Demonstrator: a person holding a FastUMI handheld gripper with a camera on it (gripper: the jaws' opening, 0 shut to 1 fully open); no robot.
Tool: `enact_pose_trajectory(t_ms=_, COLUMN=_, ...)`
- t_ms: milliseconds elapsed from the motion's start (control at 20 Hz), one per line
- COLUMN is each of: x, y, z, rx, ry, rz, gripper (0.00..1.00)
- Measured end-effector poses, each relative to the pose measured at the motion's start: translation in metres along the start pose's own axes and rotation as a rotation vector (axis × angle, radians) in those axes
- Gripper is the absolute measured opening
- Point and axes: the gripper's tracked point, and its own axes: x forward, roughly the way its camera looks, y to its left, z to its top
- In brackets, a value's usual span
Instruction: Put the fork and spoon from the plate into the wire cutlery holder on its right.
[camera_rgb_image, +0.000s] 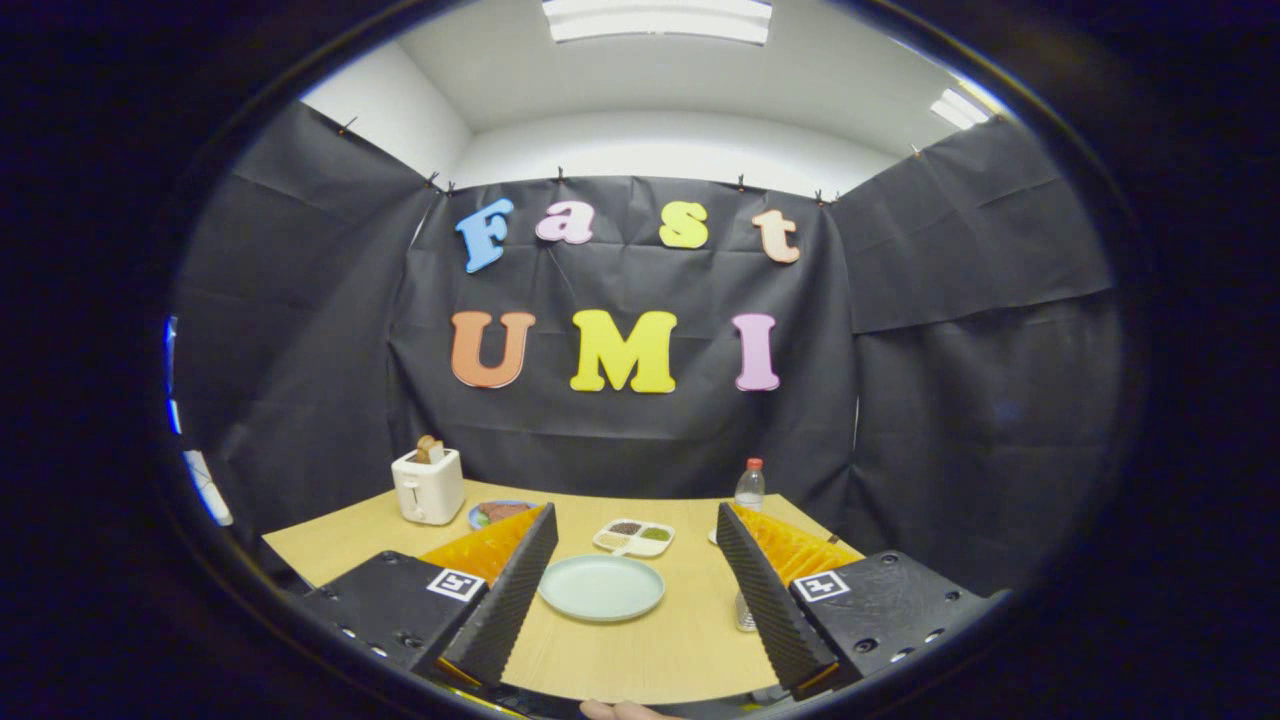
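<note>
Table (640, 650): light wood-grain tan, plain. Plate (601, 587) at its centre: pale mint green, no pattern. Beyond plate, divided dish (633, 537): cream-white w/ dark brown, tan and green fillings in separate sections. Left-rear of plate, toaster (428, 486): white, w/ brown toast slice sticking up. Just right of toaster, small plate (497, 514): blue rim, reddish-brown food on it. Right-rear of plate, bottle (750, 487): clear, red cap, white label band. Gripper (632, 590), fingers spread wide either side of plate, nothing between: body w/ orange ribbed panels, black housing, white square tags w/ black marker pattern. Booth wall cloth: black. Ceiling: white.
</note>
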Motion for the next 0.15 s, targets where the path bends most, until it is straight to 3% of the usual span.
enact_pose_trajectory(t_ms=150, x=-0.0005, y=0.0044, z=-0.0007, rx=-0.002, ry=-0.011, rz=0.006, gripper=0.95)
